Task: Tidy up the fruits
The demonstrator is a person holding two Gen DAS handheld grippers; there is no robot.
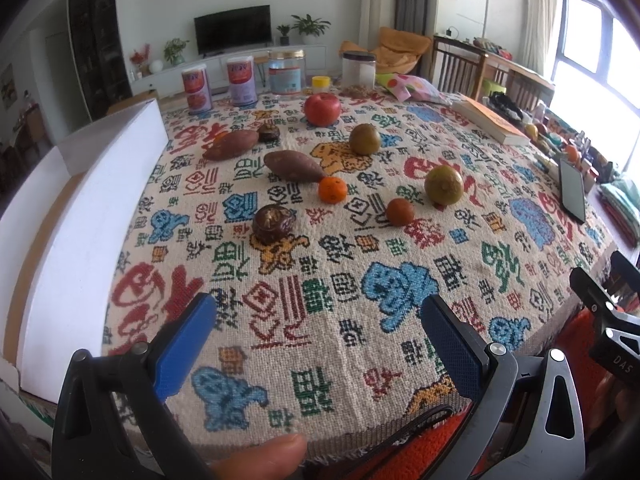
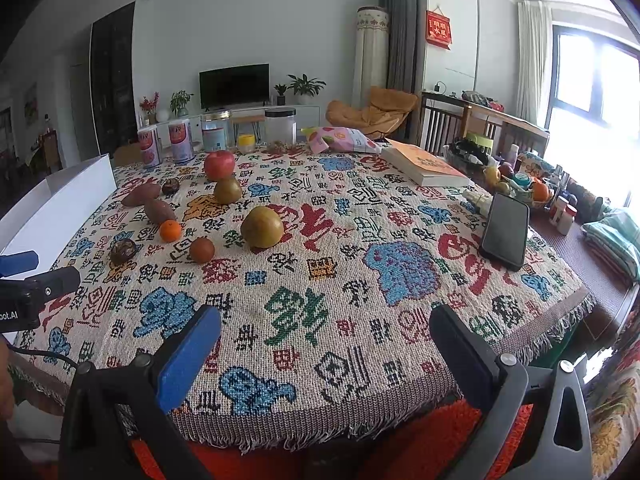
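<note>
Fruit and vegetables lie spread on a patterned tablecloth (image 1: 340, 280) (image 2: 320, 280): a red apple (image 1: 322, 109) (image 2: 219, 165), two brownish-green pears (image 1: 364, 139) (image 1: 443, 184) (image 2: 227, 191) (image 2: 262, 227), a tangerine (image 1: 332, 190) (image 2: 170, 231), a small brown-orange fruit (image 1: 400, 212) (image 2: 201, 250), two sweet potatoes (image 1: 231, 145) (image 1: 294, 165) (image 2: 141, 194) (image 2: 159, 211) and two dark shrivelled fruits (image 1: 273, 224) (image 1: 268, 133) (image 2: 123, 251) (image 2: 170, 187). My left gripper (image 1: 316, 344) is open and empty above the table's near edge. My right gripper (image 2: 324, 354) is open and empty, also at the near edge.
A white box (image 1: 80, 216) (image 2: 60, 204) stands along the table's left side. Cans and jars (image 1: 240, 80) (image 2: 216, 134) line the far edge. A book (image 2: 426, 165), a snack bag (image 2: 344, 140) and a phone (image 2: 506, 236) lie at the right. A cluttered bench stands beyond.
</note>
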